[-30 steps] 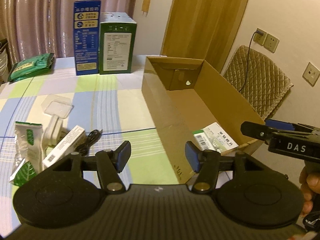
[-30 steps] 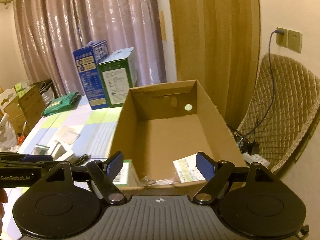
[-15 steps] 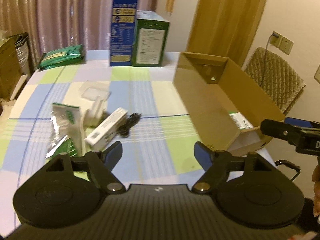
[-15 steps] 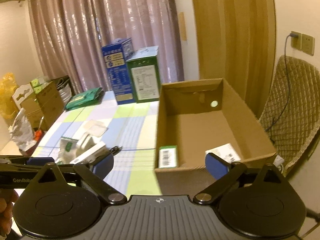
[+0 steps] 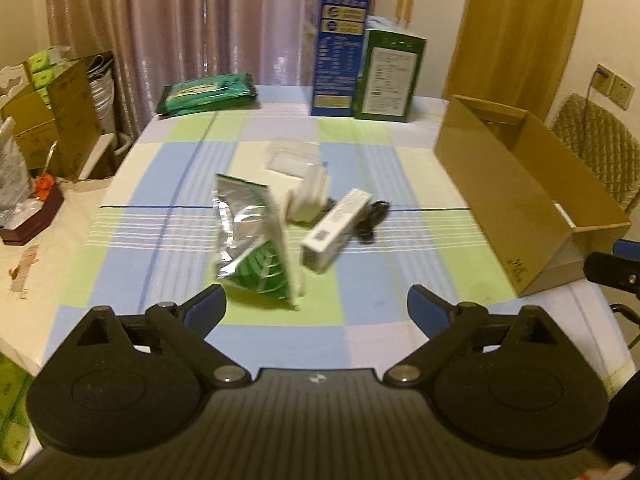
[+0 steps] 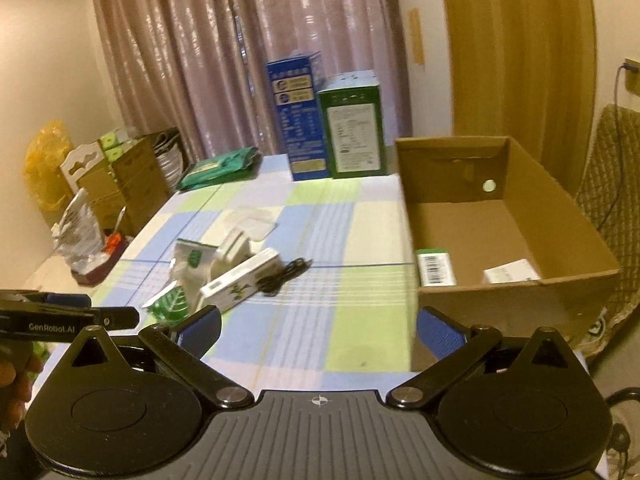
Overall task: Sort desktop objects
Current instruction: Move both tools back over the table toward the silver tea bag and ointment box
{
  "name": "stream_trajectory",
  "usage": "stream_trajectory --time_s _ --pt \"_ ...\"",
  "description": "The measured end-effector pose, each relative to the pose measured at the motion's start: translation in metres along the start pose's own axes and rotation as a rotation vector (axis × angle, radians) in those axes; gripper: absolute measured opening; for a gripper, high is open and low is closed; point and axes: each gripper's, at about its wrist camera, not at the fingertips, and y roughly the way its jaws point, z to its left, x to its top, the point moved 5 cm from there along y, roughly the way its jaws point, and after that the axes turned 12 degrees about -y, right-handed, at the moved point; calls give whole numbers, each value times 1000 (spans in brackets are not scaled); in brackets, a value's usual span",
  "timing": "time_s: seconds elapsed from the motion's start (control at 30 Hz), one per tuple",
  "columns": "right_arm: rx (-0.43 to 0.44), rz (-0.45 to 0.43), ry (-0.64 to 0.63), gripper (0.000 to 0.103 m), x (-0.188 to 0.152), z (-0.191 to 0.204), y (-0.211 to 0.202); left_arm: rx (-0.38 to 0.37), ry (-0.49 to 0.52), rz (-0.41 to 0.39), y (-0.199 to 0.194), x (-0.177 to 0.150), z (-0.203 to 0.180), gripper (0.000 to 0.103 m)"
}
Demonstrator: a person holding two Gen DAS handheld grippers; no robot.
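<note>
– So, what do you see?

– Both grippers hold nothing. The left gripper [image 5: 316, 306] has its fingers spread wide, up above the near part of the table [image 5: 360, 344]. The right gripper [image 6: 318, 328] is spread wide too, near the front corner of the box [image 6: 516, 300].

– Where is the stuff to sort?

– Some is already in the box: a green pack [image 6: 435, 267] and a white pack [image 6: 510, 272] lie on its floor. The rest sits in a little heap in the middle of the table. The foil bag [image 5: 256, 248] is closest to the left gripper. Just beside it is the white carton [image 5: 336, 230]. A black cable [image 5: 370, 220] touches the carton's far side, and a small white thing [image 5: 310, 196] stands behind them.

– What could go wrong?

– I think the heap is the hard part. Everything is so close together. If the fingers come down on the bag, they might bump the carton and push it away. The bag looks shiny and floppy, so it could slip out or bend. The cable may come along when the carton goes up, then drop on the way to the box.

– Anything else?

– The grippers are near each other, so they could knock together. The left picture is blurry too, so the aim might be off.
</note>
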Motion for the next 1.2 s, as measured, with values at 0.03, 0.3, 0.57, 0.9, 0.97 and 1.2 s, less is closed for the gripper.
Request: stream_trajectory --time_s 0.03,0.3,0.57,0.9,0.97,1.2 --pt "7 3 -4 101 0 4 2 9 -2 -1 0 1 5 96" --pt "54 30 -43 101 -2 34 22 38 -9 7 8 5 32 97" --pt "71 66 -68 101 -5 45 50 53 -14 37 33 7 49 97" --pt "77 106 -74 101 -4 48 94 40 -21 82 79 19 64 97" --pt "81 115 -74 101 -4 49 104 37 -19 96 91 23 68 97" --pt "91 135 -88 101 -1 54 145 18 22 131 129 39 75 96"
